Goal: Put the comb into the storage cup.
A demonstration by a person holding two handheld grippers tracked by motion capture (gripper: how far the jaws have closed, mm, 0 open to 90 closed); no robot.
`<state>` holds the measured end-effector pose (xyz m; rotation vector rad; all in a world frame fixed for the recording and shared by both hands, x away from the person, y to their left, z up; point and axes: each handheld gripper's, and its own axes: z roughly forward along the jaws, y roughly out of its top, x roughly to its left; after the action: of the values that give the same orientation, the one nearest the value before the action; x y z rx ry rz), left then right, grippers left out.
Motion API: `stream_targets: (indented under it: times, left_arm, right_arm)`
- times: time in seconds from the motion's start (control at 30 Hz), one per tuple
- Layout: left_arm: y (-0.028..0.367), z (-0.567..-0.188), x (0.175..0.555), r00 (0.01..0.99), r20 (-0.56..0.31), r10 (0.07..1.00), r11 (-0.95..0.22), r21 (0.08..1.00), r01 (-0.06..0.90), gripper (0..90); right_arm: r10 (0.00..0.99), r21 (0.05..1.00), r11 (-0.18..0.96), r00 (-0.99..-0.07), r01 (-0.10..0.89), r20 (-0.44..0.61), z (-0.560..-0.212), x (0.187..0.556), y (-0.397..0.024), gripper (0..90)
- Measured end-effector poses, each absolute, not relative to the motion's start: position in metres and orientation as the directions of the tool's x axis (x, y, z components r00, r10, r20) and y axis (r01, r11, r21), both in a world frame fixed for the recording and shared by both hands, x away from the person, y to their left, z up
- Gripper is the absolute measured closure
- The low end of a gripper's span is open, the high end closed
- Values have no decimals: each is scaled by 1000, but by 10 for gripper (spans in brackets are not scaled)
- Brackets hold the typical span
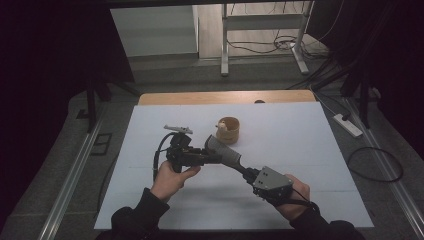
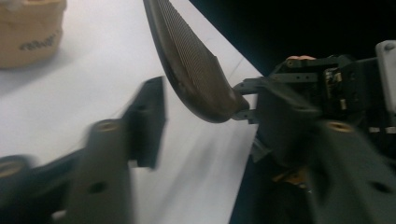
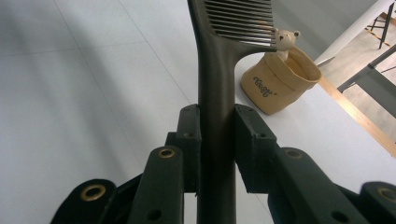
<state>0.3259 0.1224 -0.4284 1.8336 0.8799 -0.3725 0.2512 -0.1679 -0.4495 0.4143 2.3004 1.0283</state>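
Clamping a dark comb [image 3: 219, 70] by its handle, the right claw [image 3: 217, 135] holds it above the white surface [image 1: 300, 145] near a tan bear-topped pot [image 1: 228, 130]. The left claw [image 2: 233, 126], jaws apart and blurred, flanks the comb's toothed end without pressing it.

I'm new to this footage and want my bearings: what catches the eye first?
A dark comb, clamped by its handle in the right gripper, stretches across the middle of the white table toward the left gripper, whose fingers stand either side of it. Behind sits a tan pouch with a small bear figure on its rim.
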Motion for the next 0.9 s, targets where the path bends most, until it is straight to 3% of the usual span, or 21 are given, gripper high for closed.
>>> stream_targets:
  times: [0.2,0.37,0.73,0.9]
  left_arm:
    - [123,-432,327,662,-653,367,-201,640,742,699]
    - [126,-437,329,607,-741,287,-149,592,792,808]
    - [125,-438,328,599,-746,291,-141,586,798,832]
    - [125,-434,326,620,-722,306,-146,608,780,832]
  right_arm:
    - [487,753,657,-783,36,-387,-450,251,-168,724]
    - [482,748,662,-785,36,-389,-451,252,-168,723]
    - [478,744,667,-790,43,-383,-453,254,-167,707]
    - [476,745,663,-806,67,-351,-454,256,-167,615]
